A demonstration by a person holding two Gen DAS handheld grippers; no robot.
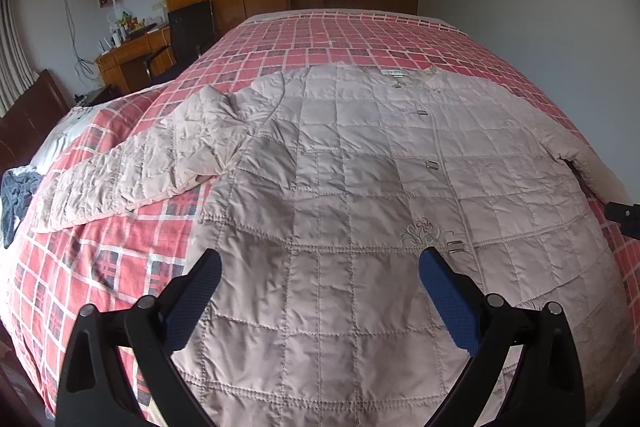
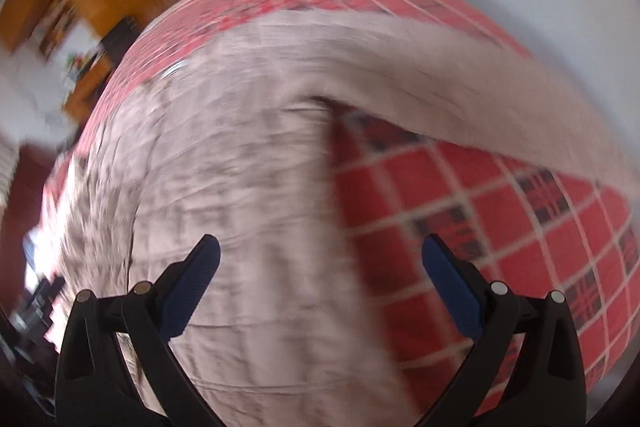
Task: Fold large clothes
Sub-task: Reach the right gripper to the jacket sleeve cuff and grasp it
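Both tongs gape wide, gripping nothing. The left tongs (image 1: 320, 269) hover above the quilted jacket's (image 1: 340, 167) near hem; its collar-to-hem axis runs straight away across the bed (image 1: 100, 267); the right tongs (image 2: 320, 259) hover over its right edge.

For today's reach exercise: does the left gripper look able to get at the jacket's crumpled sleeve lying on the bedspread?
Probably yes: the left gripper is open above the jacket, and nothing covers the crumpled sleeve.

Collar label (image 1: 393, 72) print illegible.
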